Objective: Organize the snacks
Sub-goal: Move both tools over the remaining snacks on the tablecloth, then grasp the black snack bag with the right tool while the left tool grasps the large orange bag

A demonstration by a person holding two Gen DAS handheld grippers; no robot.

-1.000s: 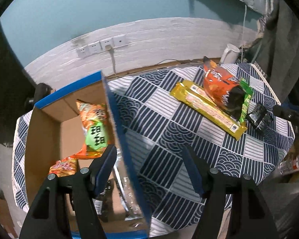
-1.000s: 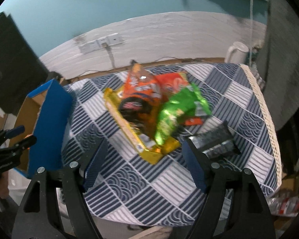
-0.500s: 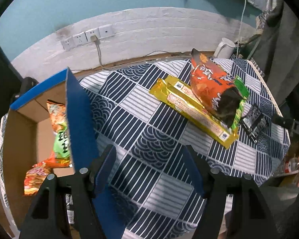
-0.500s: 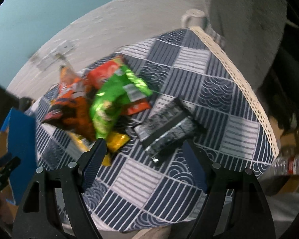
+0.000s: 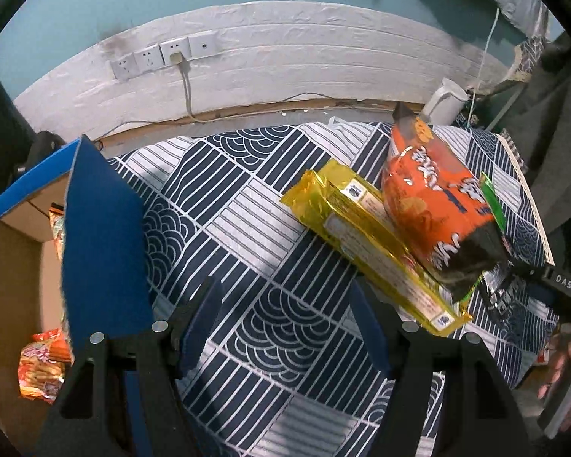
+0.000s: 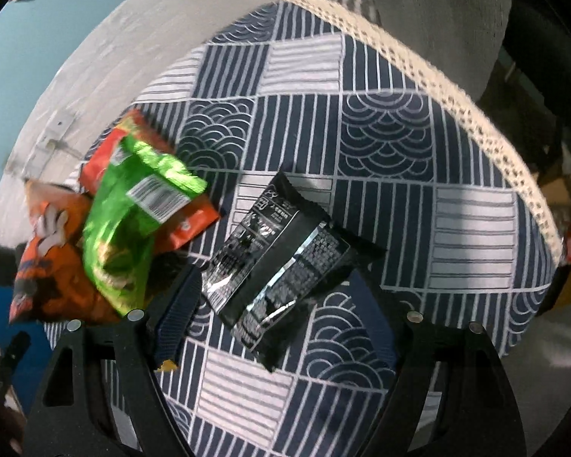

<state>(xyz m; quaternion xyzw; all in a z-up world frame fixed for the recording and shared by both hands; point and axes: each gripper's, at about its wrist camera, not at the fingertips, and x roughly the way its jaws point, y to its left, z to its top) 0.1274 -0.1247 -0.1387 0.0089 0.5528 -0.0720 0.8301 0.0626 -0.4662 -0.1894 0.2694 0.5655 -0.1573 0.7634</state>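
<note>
Right gripper (image 6: 281, 327) swung from snack pile to above black packets (image 6: 281, 262); both claws apart, empty. Risk: slick overlapping wrappers slip, one dropped.

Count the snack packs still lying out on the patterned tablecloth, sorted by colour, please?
Orange: 2, the big chip bag and a flatter orange-red pack under the green one
Green: 1, the green bag
Yellow: 1, the long yellow pack
Black: 2, the black packets
Total: 6

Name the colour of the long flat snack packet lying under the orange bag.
Golden yellow packet, clearest in the left wrist view.
</note>
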